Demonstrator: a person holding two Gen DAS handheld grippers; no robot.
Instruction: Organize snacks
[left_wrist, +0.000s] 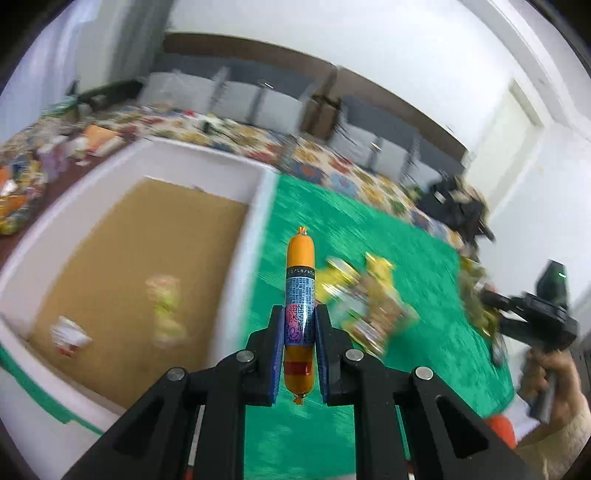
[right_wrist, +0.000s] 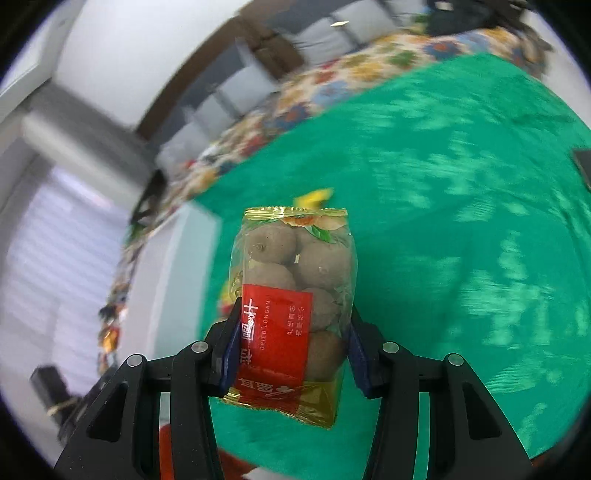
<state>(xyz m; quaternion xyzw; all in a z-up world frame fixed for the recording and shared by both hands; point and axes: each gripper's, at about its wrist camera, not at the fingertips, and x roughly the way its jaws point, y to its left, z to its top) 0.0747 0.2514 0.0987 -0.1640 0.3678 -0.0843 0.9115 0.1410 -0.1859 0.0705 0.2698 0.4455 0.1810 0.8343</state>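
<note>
Green cloth (left_wrist: 369, 229) covers the table in the left wrist view. The left claw (left_wrist: 300, 354) is clamped narrow on one orange sausage stick (left_wrist: 300, 295), which points away from the camera, lifted above the cloth just right of a white box (left_wrist: 255, 206) with a brown cardboard floor. Two blurred snack packets lie inside the box: one white and red (left_wrist: 68, 336) at the near left, one pale green (left_wrist: 166, 306) further in. A blurred heap of yellow wrapped snacks (left_wrist: 365, 295) sits on the cloth to the right; the blur stops me counting them. At far right a hand (left_wrist: 546, 373) carries the other claw. The sausage is smooth and round, so it could slide out or swing if the pads loosen.

In the right wrist view, the right claw (right_wrist: 291, 339) holds one clear bag of dried longans (right_wrist: 291, 306) by its sides, lifted above the green cloth; about six brown fruits show. The film is slippery and crumples, so the bag may slip down or tilt.
</note>
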